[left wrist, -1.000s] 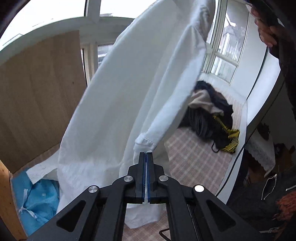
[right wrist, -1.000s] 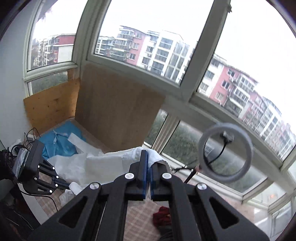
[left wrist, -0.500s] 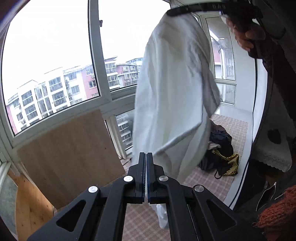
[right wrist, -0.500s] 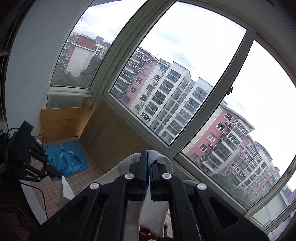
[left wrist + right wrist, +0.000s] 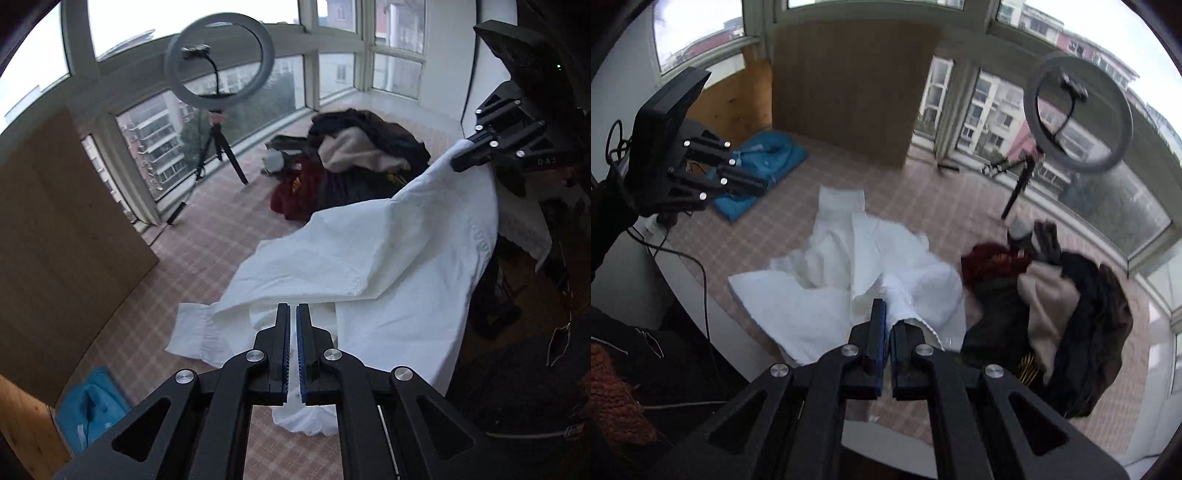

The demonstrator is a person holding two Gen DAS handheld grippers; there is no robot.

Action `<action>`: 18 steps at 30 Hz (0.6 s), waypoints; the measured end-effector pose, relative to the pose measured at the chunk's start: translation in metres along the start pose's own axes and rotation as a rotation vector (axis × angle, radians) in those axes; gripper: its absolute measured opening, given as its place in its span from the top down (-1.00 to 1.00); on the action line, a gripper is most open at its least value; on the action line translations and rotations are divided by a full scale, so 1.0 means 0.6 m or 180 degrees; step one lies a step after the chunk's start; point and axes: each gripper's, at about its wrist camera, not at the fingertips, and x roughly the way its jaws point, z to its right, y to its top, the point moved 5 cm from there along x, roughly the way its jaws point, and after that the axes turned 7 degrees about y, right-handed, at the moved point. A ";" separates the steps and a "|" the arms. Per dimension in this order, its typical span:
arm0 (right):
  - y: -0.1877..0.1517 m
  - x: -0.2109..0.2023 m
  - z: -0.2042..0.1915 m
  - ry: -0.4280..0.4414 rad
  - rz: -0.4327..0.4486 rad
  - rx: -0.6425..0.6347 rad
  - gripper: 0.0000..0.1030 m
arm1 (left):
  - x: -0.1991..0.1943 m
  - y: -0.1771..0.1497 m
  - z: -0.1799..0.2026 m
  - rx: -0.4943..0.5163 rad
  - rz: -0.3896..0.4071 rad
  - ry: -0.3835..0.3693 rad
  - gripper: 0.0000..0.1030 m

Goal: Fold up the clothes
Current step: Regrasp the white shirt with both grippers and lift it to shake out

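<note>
A white shirt [image 5: 388, 258] hangs from my right gripper [image 5: 458, 162] at the upper right of the left wrist view and drapes down onto the checked floor, one sleeve cuff [image 5: 195, 328] spread at the left. In the right wrist view my right gripper [image 5: 888, 314] is shut on a fold of the white shirt [image 5: 857, 266]. My left gripper [image 5: 292, 314] hovers above the shirt, jaws a narrow slit apart with nothing between them. It also shows in the right wrist view [image 5: 753, 184], clear of the cloth.
A pile of dark, beige and red clothes [image 5: 354, 158] lies beyond the shirt, also in the right wrist view [image 5: 1052, 295]. A ring light on a tripod [image 5: 218, 74] stands by the windows. A blue garment [image 5: 764, 162] lies by a wooden board [image 5: 55, 229].
Both grippers have swung down from the windows toward the floor. The shirt, held high before, now drapes low with its lower part on the floor.
</note>
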 end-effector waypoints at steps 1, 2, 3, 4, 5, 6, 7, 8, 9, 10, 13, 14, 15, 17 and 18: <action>-0.022 0.006 0.006 -0.0009 -0.0069 0.0074 0.96 | 0.026 0.006 0.000 0.0052 -0.0055 -0.0051 0.87; -0.043 0.013 0.013 -0.0017 -0.0138 0.0147 0.96 | 0.049 0.013 0.000 0.0105 -0.0093 -0.0105 0.85; -0.062 0.017 0.016 -0.0023 -0.0195 0.0214 0.96 | 0.073 0.028 -0.002 0.0149 -0.0117 -0.0150 0.85; -0.079 0.017 0.018 -0.0037 -0.0242 0.0259 0.96 | 0.091 0.038 0.001 0.0213 -0.0135 -0.0236 0.81; -0.096 0.016 0.021 -0.0061 -0.0290 0.0291 0.96 | 0.104 0.042 0.012 0.0340 -0.0156 -0.0308 0.77; -0.111 0.015 0.024 -0.0095 -0.0333 0.0322 0.96 | 0.117 0.045 0.022 0.0467 -0.0177 -0.0380 0.72; -0.124 0.015 0.027 -0.0128 -0.0367 0.0364 0.96 | 0.130 0.047 0.032 0.0593 -0.0202 -0.0450 0.65; -0.134 0.015 0.031 -0.0155 -0.0386 0.0422 0.96 | 0.143 0.045 0.044 0.0720 -0.0243 -0.0519 0.65; -0.141 0.014 0.038 -0.0187 -0.0398 0.0487 0.96 | 0.149 0.043 0.058 0.0845 -0.0279 -0.0603 0.65; -0.147 0.012 0.046 -0.0216 -0.0395 0.0549 0.96 | 0.154 0.038 0.073 0.0983 -0.0312 -0.0669 0.64; -0.153 0.000 0.070 -0.0272 -0.0308 0.0720 0.96 | 0.167 0.023 0.116 0.1358 -0.0335 -0.0760 0.42; -0.150 -0.004 0.078 -0.0267 -0.0265 0.0774 0.96 | 0.172 0.021 0.125 0.1420 -0.0317 -0.0779 0.39; -0.145 -0.009 0.085 -0.0264 -0.0227 0.0808 0.96 | 0.176 0.020 0.134 0.1440 -0.0306 -0.0818 0.39; -0.135 -0.018 0.093 -0.0272 -0.0170 0.0828 0.96 | 0.185 0.022 0.145 0.1436 -0.0291 -0.0856 0.38; -0.130 -0.021 0.095 -0.0280 -0.0157 0.0822 0.96 | 0.192 0.024 0.147 0.1407 -0.0294 -0.0858 0.38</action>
